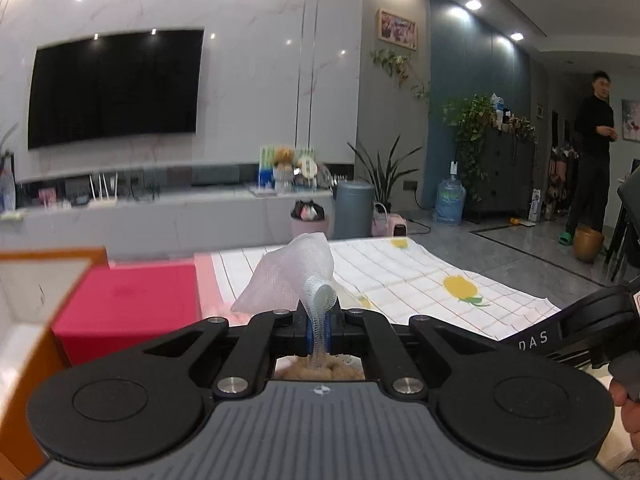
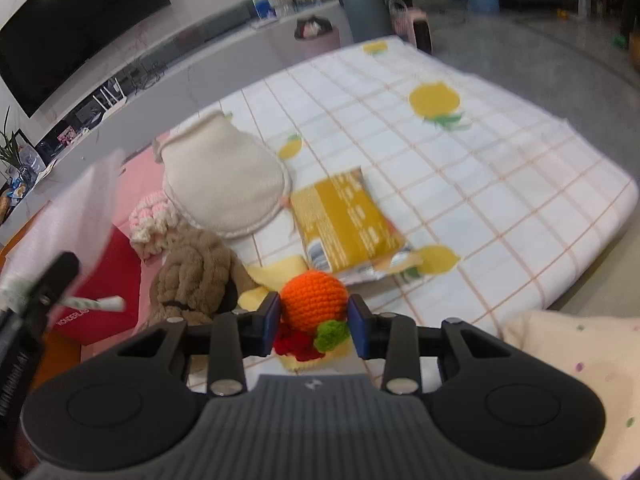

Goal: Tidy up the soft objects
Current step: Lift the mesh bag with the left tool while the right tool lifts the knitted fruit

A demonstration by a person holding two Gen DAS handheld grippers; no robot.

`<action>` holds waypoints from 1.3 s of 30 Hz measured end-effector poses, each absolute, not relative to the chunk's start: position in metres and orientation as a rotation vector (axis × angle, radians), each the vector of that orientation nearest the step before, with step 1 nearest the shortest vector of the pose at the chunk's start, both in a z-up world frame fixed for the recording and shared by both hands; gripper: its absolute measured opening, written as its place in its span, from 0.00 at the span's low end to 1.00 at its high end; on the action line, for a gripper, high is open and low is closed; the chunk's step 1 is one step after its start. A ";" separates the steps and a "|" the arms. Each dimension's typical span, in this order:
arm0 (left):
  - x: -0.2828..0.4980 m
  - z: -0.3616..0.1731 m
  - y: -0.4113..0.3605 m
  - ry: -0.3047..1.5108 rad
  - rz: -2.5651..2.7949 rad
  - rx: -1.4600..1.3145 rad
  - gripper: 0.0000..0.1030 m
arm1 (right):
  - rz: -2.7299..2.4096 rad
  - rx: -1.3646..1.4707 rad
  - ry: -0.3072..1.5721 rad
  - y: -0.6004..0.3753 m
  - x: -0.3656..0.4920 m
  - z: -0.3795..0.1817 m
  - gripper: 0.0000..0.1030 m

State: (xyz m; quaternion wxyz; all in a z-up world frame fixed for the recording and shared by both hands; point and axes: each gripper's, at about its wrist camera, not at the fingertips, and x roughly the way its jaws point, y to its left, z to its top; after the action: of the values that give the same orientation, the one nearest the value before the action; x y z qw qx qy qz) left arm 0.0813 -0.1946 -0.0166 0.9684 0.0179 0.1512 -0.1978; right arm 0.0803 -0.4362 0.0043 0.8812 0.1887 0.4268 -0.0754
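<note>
My left gripper (image 1: pixel 318 320) is shut on the elastic edge of a white mesh pouch (image 1: pixel 292 280), which stands up above the fingers, lifted off the table. In the right wrist view that pouch (image 2: pixel 68 216) hangs blurred at the left. My right gripper (image 2: pixel 314 320) is shut on an orange crocheted ball (image 2: pixel 314 300), with both blue pads pressing its sides. Red and green crocheted bits (image 2: pixel 298 346) hang under the ball. Behind it on the checked lemon-print cloth (image 2: pixel 480 180) lie a cream mitt (image 2: pixel 224 184), a yellow packet (image 2: pixel 344 224), a brown knitted toy (image 2: pixel 196 272) and a pink-white crocheted piece (image 2: pixel 150 220).
A red box (image 1: pixel 128 300) and an orange-edged open box (image 1: pixel 40 280) stand at the left. A yellow cloth (image 2: pixel 276 276) lies under the ball. A cream dotted cushion (image 2: pixel 580 360) sits at the lower right. A person (image 1: pixel 592 152) stands far off at the right.
</note>
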 end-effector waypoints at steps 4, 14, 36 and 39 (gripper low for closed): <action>0.081 -0.002 -0.188 0.297 -0.390 0.035 0.06 | -0.133 0.381 0.867 -0.430 0.076 0.012 0.35; 0.082 0.039 -0.158 0.288 -0.325 0.004 0.06 | -0.120 0.274 0.786 -0.403 0.068 0.037 0.35; 0.103 0.042 -0.011 0.530 -0.188 -0.041 0.05 | 0.206 0.156 0.518 -0.226 0.050 0.150 0.35; 0.114 0.024 0.004 0.614 -0.185 -0.056 0.05 | 0.247 0.127 0.531 -0.203 0.061 0.151 0.35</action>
State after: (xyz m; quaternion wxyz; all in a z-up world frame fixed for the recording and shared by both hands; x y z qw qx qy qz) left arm 0.1136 0.0045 0.0236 0.9486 -0.0273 0.3019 -0.0910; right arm 0.0607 -0.2031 0.1509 0.9554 0.0625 0.2617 0.1217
